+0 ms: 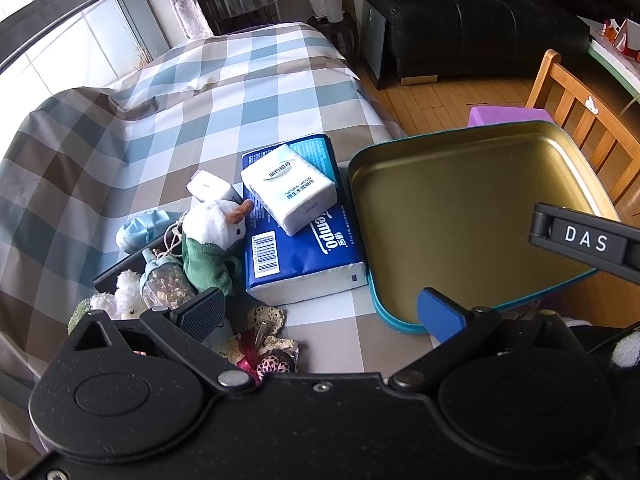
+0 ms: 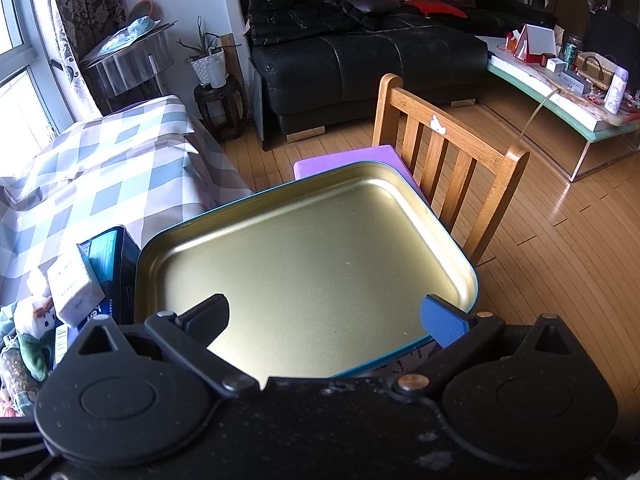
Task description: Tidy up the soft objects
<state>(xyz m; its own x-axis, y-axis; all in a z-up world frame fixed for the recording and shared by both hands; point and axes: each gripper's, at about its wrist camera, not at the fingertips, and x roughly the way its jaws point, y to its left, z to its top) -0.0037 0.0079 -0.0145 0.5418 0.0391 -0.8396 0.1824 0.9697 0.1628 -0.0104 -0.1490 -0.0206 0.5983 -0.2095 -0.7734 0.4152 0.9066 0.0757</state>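
Nearest the left gripper (image 1: pixel 322 314), whose fingers stand wide apart holding nothing, small soft toys (image 1: pixel 208 252) lie heaped on the checked desk (image 1: pixel 120 152). Just beyond, a white tissue pack (image 1: pixel 288 188) rests on a blue tissue pack (image 1: pixel 304 248), which touches the gold tin tray (image 1: pixel 460 216) at the desk's right edge. Over that tray (image 2: pixel 304 264) the right gripper (image 2: pixel 324 316) hovers, its fingers also spread and empty. Behind stands a wooden chair (image 2: pixel 448 152).

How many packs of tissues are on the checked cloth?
3: the big blue pack beside the tin tray, a white pack on top of it, a small white pack left. Others may be hidden.
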